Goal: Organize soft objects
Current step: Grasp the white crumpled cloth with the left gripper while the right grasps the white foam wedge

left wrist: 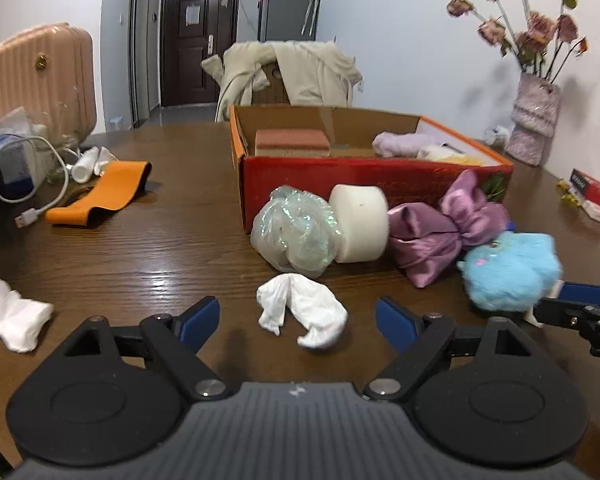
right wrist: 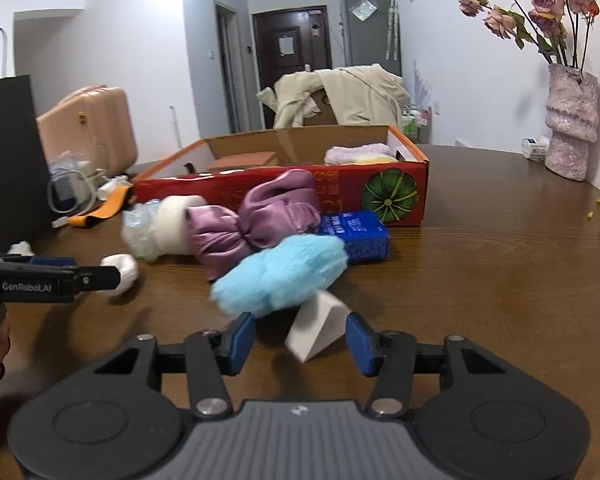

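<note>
My left gripper [left wrist: 298,320] is open, its blue pads either side of a crumpled white cloth [left wrist: 302,310] on the table. My right gripper [right wrist: 300,340] is open around a white foam wedge [right wrist: 320,330], just behind a fluffy light-blue ball [right wrist: 280,274]. That ball also shows in the left wrist view [left wrist: 510,276]. Ahead lie a purple satin bag [left wrist: 440,226], a white foam cylinder [left wrist: 360,228] and an iridescent mesh ball [left wrist: 294,236]. The red cardboard box [left wrist: 320,180] holds a pink sponge [left wrist: 292,142] and a lilac cloth [left wrist: 400,144].
A blue packet [right wrist: 356,232] sits by the box. An orange band [left wrist: 104,194], a white cable [left wrist: 40,204] and another white cloth [left wrist: 8,312] lie at the left. A pink vase [left wrist: 534,120] with dried roses stands at the far right. A black bag [right wrist: 8,152] stands at the left.
</note>
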`<state>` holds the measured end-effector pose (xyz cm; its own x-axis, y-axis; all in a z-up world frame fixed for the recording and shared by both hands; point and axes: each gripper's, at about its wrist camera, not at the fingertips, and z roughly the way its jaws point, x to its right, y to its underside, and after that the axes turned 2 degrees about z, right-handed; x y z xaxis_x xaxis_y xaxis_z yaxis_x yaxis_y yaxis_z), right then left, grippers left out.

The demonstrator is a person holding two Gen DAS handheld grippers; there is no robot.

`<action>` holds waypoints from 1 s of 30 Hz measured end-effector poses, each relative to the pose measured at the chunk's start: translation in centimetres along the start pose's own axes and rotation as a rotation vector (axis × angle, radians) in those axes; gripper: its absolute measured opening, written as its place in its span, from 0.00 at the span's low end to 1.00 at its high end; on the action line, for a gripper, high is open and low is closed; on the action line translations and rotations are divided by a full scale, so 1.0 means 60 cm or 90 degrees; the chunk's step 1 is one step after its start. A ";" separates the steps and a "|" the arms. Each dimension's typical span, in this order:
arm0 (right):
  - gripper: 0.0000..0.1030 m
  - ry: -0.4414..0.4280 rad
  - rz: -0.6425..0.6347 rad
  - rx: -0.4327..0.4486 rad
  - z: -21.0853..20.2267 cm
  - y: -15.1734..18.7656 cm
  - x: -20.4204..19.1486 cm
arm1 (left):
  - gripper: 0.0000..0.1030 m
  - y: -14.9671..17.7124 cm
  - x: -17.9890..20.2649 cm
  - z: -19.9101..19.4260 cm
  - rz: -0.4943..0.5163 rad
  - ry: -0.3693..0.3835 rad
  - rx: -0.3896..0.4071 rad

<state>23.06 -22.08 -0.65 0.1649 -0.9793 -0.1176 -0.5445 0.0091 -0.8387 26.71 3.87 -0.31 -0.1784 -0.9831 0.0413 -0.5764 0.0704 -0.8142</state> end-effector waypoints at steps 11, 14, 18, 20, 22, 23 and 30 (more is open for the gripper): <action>0.19 0.037 0.027 0.001 0.034 -0.010 0.017 | 0.29 -0.002 -0.012 0.030 -0.025 0.017 -0.009; 0.18 0.042 0.020 0.003 0.024 -0.006 0.016 | 0.20 -0.001 -0.013 0.018 -0.033 0.019 -0.009; 0.18 0.040 0.024 0.005 -0.012 0.008 0.020 | 0.19 0.013 -0.007 -0.031 -0.065 0.051 0.006; 0.18 0.041 0.027 0.006 -0.034 0.019 0.024 | 0.19 0.024 0.001 -0.059 -0.071 0.060 0.014; 0.18 0.041 0.029 0.008 -0.060 0.031 0.027 | 0.19 0.033 0.012 -0.088 -0.072 0.070 0.021; 0.18 0.039 0.031 0.012 -0.074 0.036 0.028 | 0.19 0.035 0.016 -0.100 -0.068 0.071 0.025; 0.18 0.011 0.029 0.071 -0.166 0.050 0.019 | 0.19 0.033 0.053 -0.181 -0.039 0.069 0.073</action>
<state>13.44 -25.20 1.99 0.1264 -0.9808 -0.1487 -0.4554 0.0758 -0.8871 16.34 2.73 4.48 -0.2342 -0.9606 0.1500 -0.4947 -0.0151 -0.8690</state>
